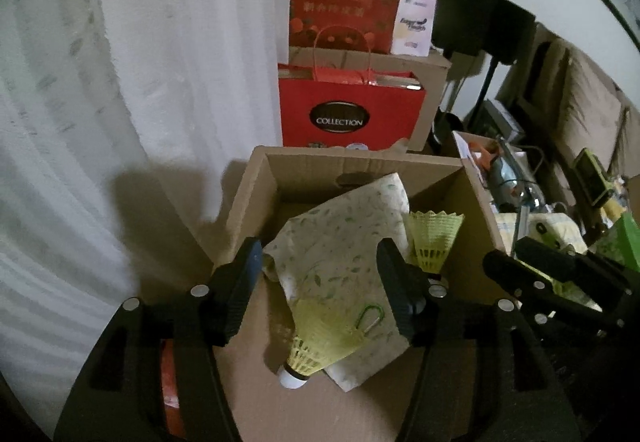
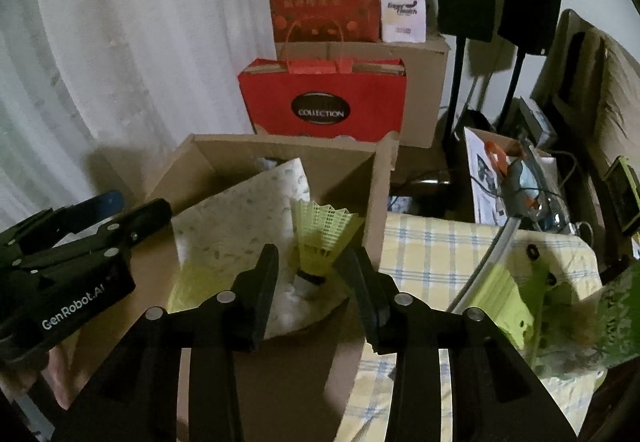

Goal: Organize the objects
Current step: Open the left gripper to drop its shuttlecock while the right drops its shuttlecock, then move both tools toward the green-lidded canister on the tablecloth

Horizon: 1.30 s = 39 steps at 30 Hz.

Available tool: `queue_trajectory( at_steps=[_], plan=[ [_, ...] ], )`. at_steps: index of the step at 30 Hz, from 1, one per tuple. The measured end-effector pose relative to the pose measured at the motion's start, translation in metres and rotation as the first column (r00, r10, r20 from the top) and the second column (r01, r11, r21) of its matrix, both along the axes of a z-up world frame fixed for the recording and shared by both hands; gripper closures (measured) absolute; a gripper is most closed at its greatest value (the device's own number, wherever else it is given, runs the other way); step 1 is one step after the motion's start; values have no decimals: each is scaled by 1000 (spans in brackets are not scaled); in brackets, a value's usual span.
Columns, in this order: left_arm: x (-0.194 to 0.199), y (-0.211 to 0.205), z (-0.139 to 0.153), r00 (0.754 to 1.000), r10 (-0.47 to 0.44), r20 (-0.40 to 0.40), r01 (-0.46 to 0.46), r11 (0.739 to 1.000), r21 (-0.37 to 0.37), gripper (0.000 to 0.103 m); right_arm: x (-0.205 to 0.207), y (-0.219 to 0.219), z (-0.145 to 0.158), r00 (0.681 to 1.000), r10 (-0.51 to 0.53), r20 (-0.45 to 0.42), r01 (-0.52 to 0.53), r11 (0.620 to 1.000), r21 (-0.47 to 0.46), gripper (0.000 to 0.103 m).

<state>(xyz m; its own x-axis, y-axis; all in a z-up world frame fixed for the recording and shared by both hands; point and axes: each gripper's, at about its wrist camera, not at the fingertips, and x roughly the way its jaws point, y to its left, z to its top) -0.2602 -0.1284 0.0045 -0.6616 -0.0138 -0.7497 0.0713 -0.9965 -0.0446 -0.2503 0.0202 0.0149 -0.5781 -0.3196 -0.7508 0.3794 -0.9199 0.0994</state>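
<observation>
Two yellow shuttlecocks lie in an open cardboard box (image 1: 256,193) on leaf-print paper (image 1: 340,242): one (image 1: 320,342) below the left tool (image 1: 320,286), jaws wide, one (image 2: 320,238) ahead of the right tool (image 2: 312,274), jaws apart, neither gripping.

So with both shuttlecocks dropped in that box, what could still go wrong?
The nearer shuttlecock lies tilted on loose patterned paper and might roll or slide off. The far shuttlecock stands upright between the right hand-held gripper fingers; pulling back carelessly could tip it. The paper may snag a finger.
</observation>
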Motion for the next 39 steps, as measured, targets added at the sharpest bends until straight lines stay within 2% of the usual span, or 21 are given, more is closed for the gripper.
queue_trajectory(
  at_steps=[13, 17, 20, 27, 37, 38, 39],
  plan=[
    [45, 13, 24, 998, -14, -65, 14, 1000, 3, 22, 41, 23, 25, 999, 2, -47, -2, 1000, -6, 59],
    [54, 16, 25, 997, -12, -72, 13, 1000, 15, 19, 50, 30, 30, 998, -2, -65, 3, 1000, 8, 49],
    [58, 19, 26, 997, -13, -75, 14, 1000, 14, 16, 56, 37, 33, 997, -9, -75, 10, 1000, 14, 46],
    [72, 24, 31, 996, -23, -86, 24, 1000, 14, 11, 65, 56, 43, 994, -41, -99, 42, 999, 7, 32],
    [88, 33, 35, 995, -55, -81, 57, 998, 28, 9, 81, 82, 51, 991, -73, -117, 73, 997, -5, 12],
    [89, 34, 36, 995, -60, -82, 63, 998, 30, 8, 82, 84, 50, 991, -73, -116, 73, 997, -7, 10],
    [91, 36, 36, 994, -67, -84, 70, 997, 33, 1, 83, 86, 51, 991, -74, -114, 73, 997, -8, 6]
  ],
)
